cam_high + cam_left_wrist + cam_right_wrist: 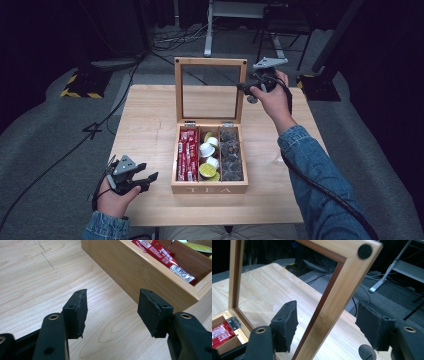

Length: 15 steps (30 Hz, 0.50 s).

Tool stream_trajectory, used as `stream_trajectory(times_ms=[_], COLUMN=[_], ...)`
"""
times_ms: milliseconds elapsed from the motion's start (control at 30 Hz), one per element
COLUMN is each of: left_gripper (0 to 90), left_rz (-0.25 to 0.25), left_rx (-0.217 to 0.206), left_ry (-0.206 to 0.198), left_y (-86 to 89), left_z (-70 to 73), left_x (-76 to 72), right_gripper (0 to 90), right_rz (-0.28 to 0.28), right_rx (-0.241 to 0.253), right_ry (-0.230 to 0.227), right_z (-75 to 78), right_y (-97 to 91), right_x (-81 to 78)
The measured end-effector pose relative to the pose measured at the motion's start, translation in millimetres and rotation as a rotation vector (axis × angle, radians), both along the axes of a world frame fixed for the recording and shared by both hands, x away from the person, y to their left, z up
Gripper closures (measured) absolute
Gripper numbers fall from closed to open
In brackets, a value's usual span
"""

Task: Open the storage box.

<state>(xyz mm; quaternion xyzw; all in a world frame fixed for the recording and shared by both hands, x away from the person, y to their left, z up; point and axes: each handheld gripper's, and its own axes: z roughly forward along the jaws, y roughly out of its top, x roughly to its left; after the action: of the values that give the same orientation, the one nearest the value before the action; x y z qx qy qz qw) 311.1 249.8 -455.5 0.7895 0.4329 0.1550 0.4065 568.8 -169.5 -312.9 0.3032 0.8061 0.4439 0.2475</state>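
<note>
A wooden tea box point(210, 189) stands mid-table with its glass-paned lid point(178, 90) upright. It holds red sachets point(188, 155), white and yellow capsules point(209, 155) and dark packets point(230, 152). My right gripper point(243, 87) is open at the lid's upper right edge. In the right gripper view its jaws point(328, 312) straddle the lid frame point(337, 290) with a gap on each side. My left gripper point(150, 180) is open and empty, low over the table just left of the box's front corner. The box wall point(140, 272) lies ahead of the left gripper point(112, 312).
The light wooden table point(150, 120) has bare room left of the box and behind the lid. Cables point(75, 145) cross the grey floor. A black-and-yellow stand base point(80, 85) sits far left, and desk legs point(209, 35) stand beyond the table.
</note>
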Motion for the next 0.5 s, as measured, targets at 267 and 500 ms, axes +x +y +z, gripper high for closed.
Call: stream_trajectory(times_ms=[267,500], left_gripper=[42.1,42.1], left_rz=[-0.010,-0.020], left_rx=[-0.004,0.003], left_ry=[0.017,0.020], left_y=[-0.4,-3.8], left_z=[1.8,3.0], left_x=[0.9,3.0], right_gripper=[35.0,36.6], right_rz=[0.042,0.104], right_rx=[0.021,0.050], right_ry=[0.018,0.029], right_z=[13.5,25.1], right_y=[-10.6,-24.0], right_x=[-17.2,-44.2])
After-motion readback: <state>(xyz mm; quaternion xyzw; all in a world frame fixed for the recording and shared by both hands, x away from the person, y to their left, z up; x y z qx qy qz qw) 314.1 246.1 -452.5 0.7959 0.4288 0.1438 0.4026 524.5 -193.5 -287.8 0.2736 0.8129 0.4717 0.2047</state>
